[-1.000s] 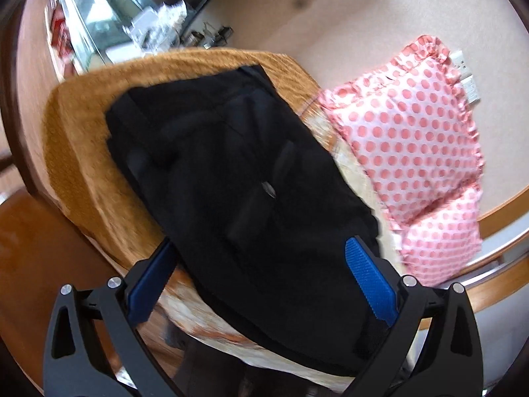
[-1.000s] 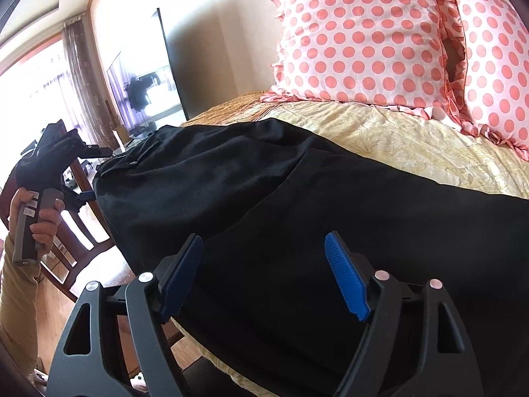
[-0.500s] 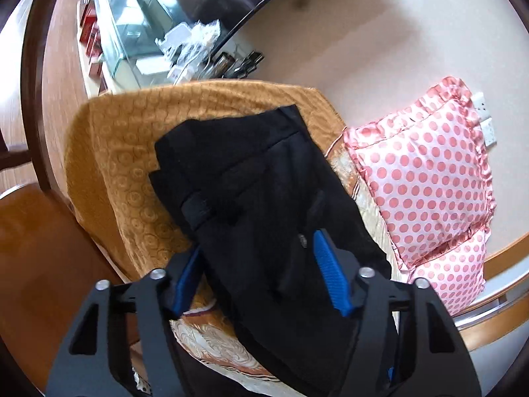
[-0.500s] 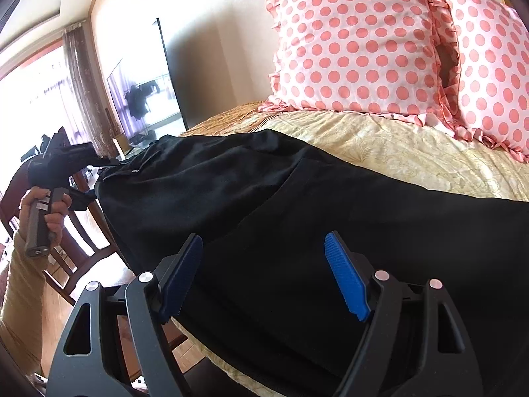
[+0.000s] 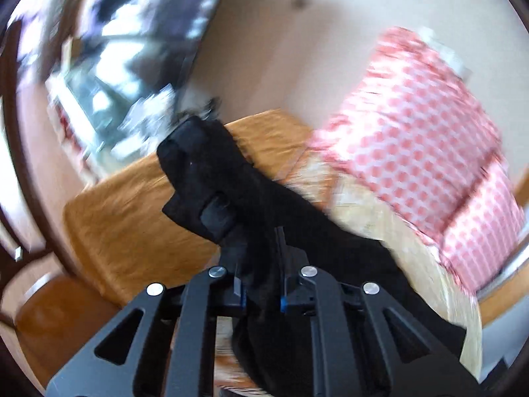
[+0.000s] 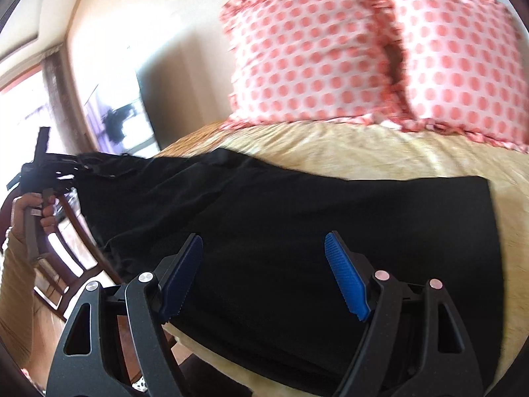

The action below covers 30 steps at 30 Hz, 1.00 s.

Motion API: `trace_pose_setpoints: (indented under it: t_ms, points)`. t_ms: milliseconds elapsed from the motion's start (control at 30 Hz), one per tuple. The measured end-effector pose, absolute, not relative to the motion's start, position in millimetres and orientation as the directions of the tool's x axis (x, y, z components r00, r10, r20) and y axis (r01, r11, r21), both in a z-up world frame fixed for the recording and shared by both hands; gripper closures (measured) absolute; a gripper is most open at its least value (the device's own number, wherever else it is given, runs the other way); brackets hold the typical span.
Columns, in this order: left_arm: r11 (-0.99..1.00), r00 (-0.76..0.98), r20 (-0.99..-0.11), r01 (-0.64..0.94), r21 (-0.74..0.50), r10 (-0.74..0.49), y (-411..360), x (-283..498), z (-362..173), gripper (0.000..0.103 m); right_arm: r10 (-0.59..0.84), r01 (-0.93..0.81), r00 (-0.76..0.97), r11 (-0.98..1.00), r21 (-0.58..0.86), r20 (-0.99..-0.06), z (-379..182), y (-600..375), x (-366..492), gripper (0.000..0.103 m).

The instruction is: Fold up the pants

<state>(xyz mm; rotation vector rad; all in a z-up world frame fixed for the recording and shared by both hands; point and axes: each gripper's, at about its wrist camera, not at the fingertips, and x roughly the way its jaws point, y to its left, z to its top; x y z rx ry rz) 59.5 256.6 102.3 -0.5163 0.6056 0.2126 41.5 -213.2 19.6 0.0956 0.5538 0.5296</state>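
Observation:
Black pants [image 6: 297, 218] lie along the near edge of the bed. In the left wrist view my left gripper [image 5: 261, 284] is shut on the waist end of the pants [image 5: 231, 198] and lifts that cloth off the bedspread in a bunched fold. In the right wrist view the left gripper [image 6: 71, 170] shows at the far left, held in a hand, clamped on the waistband. My right gripper [image 6: 264, 271] is open and empty, its blue pads [image 6: 345, 278] spread just above the leg part of the pants.
Two pink polka-dot pillows [image 6: 363, 56] stand at the head of the bed. The bedspread is orange [image 5: 132, 231] at the foot and cream [image 6: 380, 152] near the pillows. A wooden chair [image 5: 49, 314] stands beside the bed. A dark TV screen [image 6: 155, 99] hangs on the wall.
My left gripper has closed on the waist end of the pants and raised it. The right gripper has shifted right along the legs and stays open.

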Motion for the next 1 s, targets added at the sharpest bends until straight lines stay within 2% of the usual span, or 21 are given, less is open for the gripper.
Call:
trace_pose_setpoints:
  t_ms: [100,200,367,500,567,600,700,767,933,1000]
  points:
    - [0.911,0.842,-0.538,-0.203,-0.359,-0.025,211.3,70.6,135.1,0.091,0.456,-0.389,0.763,0.890,0.239,-0.458,21.8,-245.8,36.3,0.025]
    - [0.946,0.852,-0.504,-0.030,-0.321,-0.144,151.7,87.2,163.3,0.092,0.396,-0.315,0.802,0.916,0.247,-0.447,20.6,-280.2,29.4,0.024]
    - [0.933,0.811,-0.470,0.255,-0.253,-0.349,38.8,103.2,179.4,0.092,0.291,-0.178,0.840,0.945,0.274,-0.458,12.6,-333.7,14.4,0.024]
    - [0.859,0.719,-0.472,0.452,-0.239,-0.510,-45.8,92.0,161.3,0.092,0.215,-0.089,0.853,0.958,0.274,-0.475,5.1,-364.9,4.0,0.024]
    - [0.816,0.648,-0.510,0.532,-0.226,-0.565,-85.6,82.4,136.1,0.092,0.191,-0.055,0.852,0.958,0.281,-0.487,0.0,-376.5,1.1,0.024]
    - [0.784,0.583,-0.561,0.582,-0.216,-0.587,-112.0,76.2,112.0,0.093,0.183,-0.042,0.851,0.958,0.284,-0.493,-1.9,-381.9,0.3,0.024]
    - [0.750,0.493,-0.646,0.633,-0.193,-0.583,-145.1,66.4,67.0,0.093,0.162,-0.012,0.847,0.958,0.286,-0.506,-6.1,-393.6,-0.5,0.024]
    - [0.758,0.523,-0.638,0.634,-0.151,-0.565,-148.9,59.6,61.6,0.093,0.150,-0.004,0.851,0.960,0.278,-0.504,-5.2,-399.3,-1.3,0.024]
    - [0.766,0.565,-0.559,0.603,-0.223,-0.607,-140.0,61.1,80.8,0.093,0.131,0.010,0.861,0.962,0.273,-0.492,-1.5,-405.0,-0.6,0.024]
    - [0.753,0.533,-0.591,0.625,-0.207,-0.605,-151.6,56.1,67.3,0.093,0.123,0.015,0.863,0.963,0.270,-0.489,-0.1,-405.4,-0.8,0.024]
